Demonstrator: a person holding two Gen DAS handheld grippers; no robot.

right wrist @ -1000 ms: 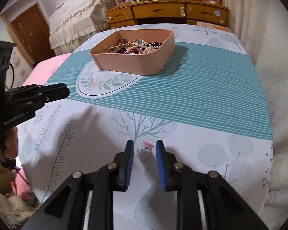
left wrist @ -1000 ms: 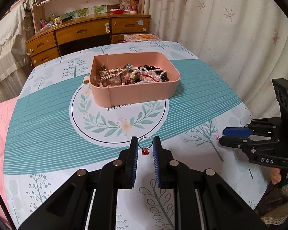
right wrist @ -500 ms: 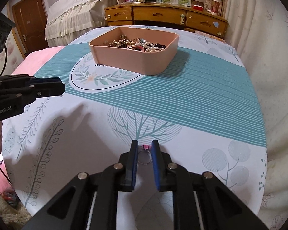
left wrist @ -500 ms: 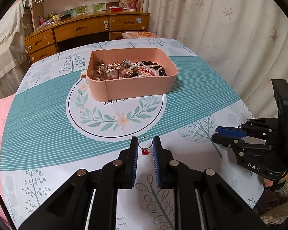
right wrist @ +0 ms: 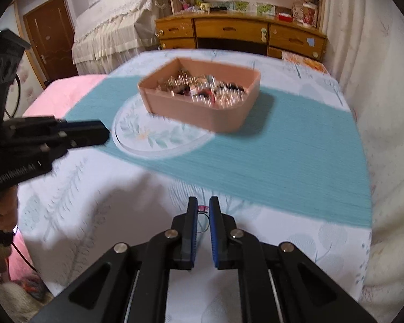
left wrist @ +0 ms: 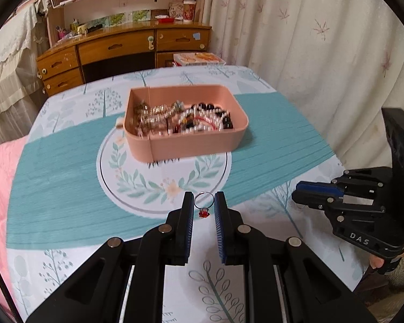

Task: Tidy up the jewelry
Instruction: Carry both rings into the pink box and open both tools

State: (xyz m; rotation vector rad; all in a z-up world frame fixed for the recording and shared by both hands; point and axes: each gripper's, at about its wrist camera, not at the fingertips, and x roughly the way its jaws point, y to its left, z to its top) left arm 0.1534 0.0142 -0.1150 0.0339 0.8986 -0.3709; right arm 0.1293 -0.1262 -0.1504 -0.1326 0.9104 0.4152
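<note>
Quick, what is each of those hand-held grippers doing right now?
Left hand-held gripper: closed on silver ring with red stone.
Right hand-held gripper: closed on silver ring with pink stone.

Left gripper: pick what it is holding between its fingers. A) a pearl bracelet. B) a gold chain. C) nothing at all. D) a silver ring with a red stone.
D: the left gripper is shut on the ring with the red stone, its silver band pinched between the blue pads.
</note>
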